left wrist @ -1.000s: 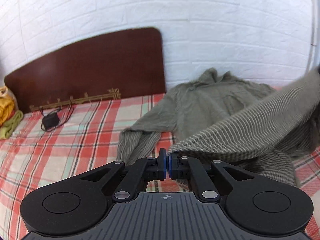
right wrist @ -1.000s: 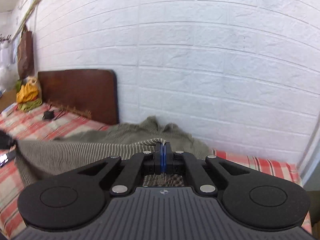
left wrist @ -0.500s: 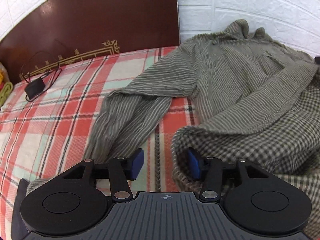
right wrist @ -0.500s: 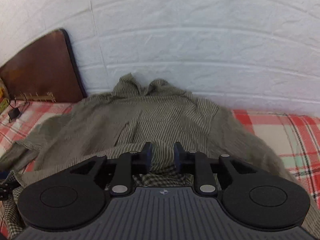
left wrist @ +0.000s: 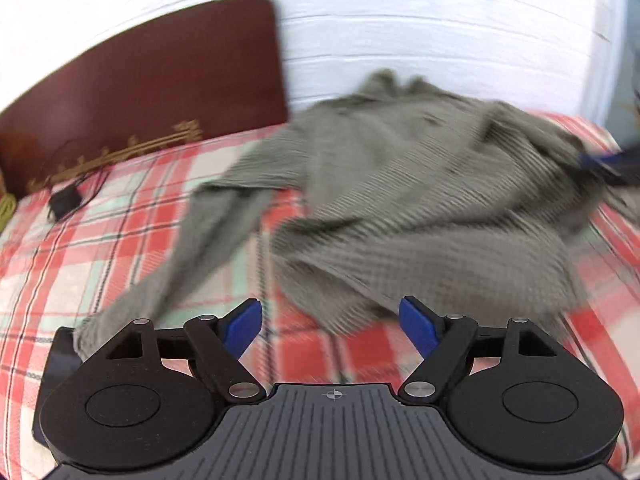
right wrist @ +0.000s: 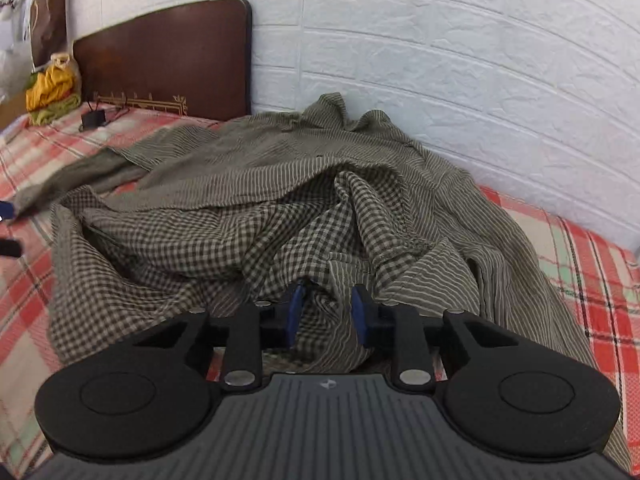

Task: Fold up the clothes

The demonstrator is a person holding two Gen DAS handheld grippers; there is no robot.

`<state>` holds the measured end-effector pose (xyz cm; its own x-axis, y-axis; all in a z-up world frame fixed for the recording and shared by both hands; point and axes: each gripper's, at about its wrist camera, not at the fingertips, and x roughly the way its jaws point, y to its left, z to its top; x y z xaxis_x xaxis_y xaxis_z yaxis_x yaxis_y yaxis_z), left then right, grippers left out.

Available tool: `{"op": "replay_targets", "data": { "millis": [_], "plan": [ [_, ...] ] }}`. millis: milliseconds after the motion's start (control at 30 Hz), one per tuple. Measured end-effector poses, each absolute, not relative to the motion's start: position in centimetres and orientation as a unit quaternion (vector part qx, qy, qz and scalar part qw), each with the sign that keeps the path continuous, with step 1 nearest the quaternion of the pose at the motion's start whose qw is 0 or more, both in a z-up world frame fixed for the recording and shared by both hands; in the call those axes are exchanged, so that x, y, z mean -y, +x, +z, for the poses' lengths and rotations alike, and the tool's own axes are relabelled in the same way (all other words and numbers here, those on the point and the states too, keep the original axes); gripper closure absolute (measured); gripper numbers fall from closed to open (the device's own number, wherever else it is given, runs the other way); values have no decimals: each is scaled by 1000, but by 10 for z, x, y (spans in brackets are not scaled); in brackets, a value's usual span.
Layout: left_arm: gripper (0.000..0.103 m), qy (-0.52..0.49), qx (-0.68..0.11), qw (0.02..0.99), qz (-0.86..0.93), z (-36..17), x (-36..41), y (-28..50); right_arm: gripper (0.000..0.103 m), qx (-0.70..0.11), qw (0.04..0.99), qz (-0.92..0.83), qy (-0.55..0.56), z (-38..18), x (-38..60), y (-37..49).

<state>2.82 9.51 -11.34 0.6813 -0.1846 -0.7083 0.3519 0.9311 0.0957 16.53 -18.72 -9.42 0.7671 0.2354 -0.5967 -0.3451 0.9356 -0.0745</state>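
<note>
An olive striped shirt [right wrist: 256,184] with a checked inner side lies crumpled on the red plaid bed sheet [right wrist: 592,264], its collar toward the wall. In the left wrist view the shirt [left wrist: 420,184] is motion-blurred and one sleeve [left wrist: 200,240] trails toward the front left. My left gripper [left wrist: 331,325] is wide open just short of the shirt's near hem, holding nothing. My right gripper [right wrist: 326,312] is open with a fold of cloth lying loose between its blue pads. The right gripper's tip shows at the right edge of the left wrist view.
A dark wooden headboard [right wrist: 168,52] stands at the back left against a white brick wall [right wrist: 460,60]. A black charger with cord [right wrist: 94,119] lies on the sheet near it. Yellow and green cloths [right wrist: 50,92] are piled at the far left.
Both grippers held the lifted hem shut a second ago, then opened and dropped it onto the shirt. Since then the left jaws have widened and that gripper has pulled back.
</note>
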Motion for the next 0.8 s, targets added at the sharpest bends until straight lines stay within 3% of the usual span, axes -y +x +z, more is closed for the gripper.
{"op": "replay_targets", "data": {
  "millis": [133, 167, 200, 533, 633, 800],
  "plan": [
    [17, 104, -397, 893, -184, -127, -84, 5, 73, -318, 929, 144, -123, -113, 174, 170],
    [17, 99, -402, 890, -190, -131, -81, 2, 79, -321, 928, 139, -127, -115, 173, 173],
    [17, 95, -407, 888, -195, -135, -77, -1, 102, -330, 925, 136, -128, -117, 174, 175],
    [17, 80, -405, 874, -256, -153, -31, -2, 102, -249, 959, 134, 16, -56, 220, 66],
    [17, 78, -403, 874, -261, -159, -18, 3, 102, -265, 951, 139, 76, -72, 225, 30],
    [17, 66, -416, 871, -254, -172, -4, 14, 102, -363, 909, 140, 148, -139, 205, 9]
  ]
}}
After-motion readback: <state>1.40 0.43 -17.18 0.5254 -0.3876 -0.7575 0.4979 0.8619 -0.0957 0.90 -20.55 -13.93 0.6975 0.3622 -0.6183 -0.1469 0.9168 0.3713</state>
